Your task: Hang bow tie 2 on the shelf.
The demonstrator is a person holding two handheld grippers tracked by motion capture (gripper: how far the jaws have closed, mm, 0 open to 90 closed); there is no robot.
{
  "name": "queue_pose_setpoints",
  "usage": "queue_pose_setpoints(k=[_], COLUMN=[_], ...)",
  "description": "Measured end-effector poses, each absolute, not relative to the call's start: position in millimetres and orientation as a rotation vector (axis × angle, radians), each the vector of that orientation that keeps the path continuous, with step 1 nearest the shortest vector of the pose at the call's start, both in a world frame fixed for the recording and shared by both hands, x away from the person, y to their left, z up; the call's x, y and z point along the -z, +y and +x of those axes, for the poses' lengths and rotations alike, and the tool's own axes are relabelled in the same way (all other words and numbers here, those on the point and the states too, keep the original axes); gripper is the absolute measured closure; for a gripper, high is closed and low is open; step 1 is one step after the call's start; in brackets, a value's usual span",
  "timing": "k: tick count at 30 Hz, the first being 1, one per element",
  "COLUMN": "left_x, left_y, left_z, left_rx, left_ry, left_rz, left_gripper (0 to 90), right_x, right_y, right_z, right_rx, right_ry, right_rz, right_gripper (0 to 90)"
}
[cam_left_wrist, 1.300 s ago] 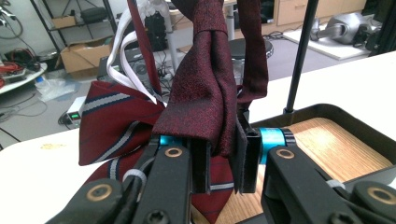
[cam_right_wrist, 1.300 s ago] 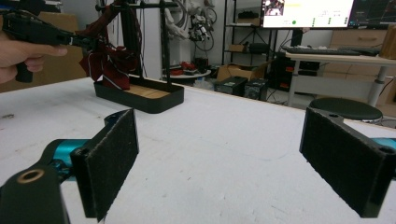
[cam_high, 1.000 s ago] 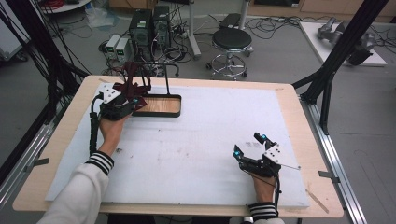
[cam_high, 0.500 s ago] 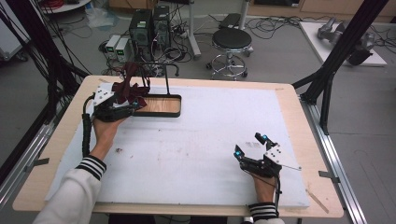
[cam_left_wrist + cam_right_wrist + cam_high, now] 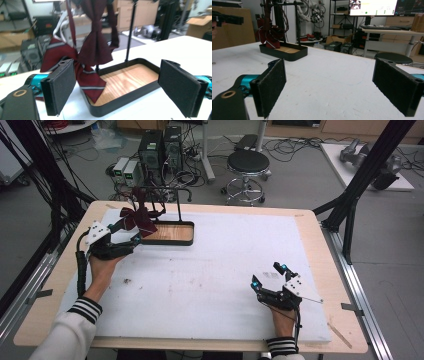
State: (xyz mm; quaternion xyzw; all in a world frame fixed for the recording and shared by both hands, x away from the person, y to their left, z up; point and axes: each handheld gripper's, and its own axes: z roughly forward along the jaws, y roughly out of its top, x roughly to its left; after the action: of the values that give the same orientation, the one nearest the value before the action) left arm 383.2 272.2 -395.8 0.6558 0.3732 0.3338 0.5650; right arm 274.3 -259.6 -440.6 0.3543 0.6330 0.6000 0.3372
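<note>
- Landmark: the tray, black rim, wood floor, with a black rack rising from it.
- Bow tie, dark red with pale stripes, hangs on the rack at the tray's left end; its lower tip drapes over the tray rim.
- My left gripper sits just left of the tray, jaws wide apart, empty. One pad is in front of the bow; I can't tell if it touches.
- My right gripper rests well to the tray's right, near the table's front edge, jaws also apart, holding nothing.
- Progress, my read: the bow looks hung and let go. Left to do: pull the left gripper clear.
</note>
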Motion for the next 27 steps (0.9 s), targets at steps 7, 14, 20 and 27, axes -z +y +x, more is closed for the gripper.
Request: queue_pose_setpoints(k=[7, 14, 20, 27], left_x=[400.2, 416.2, 431.3, 445.8], left_y=[284.3, 292.8, 292.3, 294.4], left_z=[350.7, 318.9, 298.3, 285.5], left_rx=[-0.744, -0.704, -0.699, -0.717], left_ry=[0.751, 0.68, 0.647, 0.641], left_rz=[1.537, 1.528, 1.54, 1.516], left_gripper=[14.4, 13.2, 13.2, 13.2], right_x=[440.6, 443.1, 445.5, 448.2], right_y=[-259.3, -258.6, -258.4, -257.0], right_z=[273.5, 272.3, 271.4, 269.9], right_rx=[-1.569, -1.559, -1.55, -1.545], right_ry=[1.645, 1.631, 1.626, 1.622], right_rz=[0.929, 0.943, 0.948, 0.957], right_gripper=[11.0, 11.0, 11.0, 11.0])
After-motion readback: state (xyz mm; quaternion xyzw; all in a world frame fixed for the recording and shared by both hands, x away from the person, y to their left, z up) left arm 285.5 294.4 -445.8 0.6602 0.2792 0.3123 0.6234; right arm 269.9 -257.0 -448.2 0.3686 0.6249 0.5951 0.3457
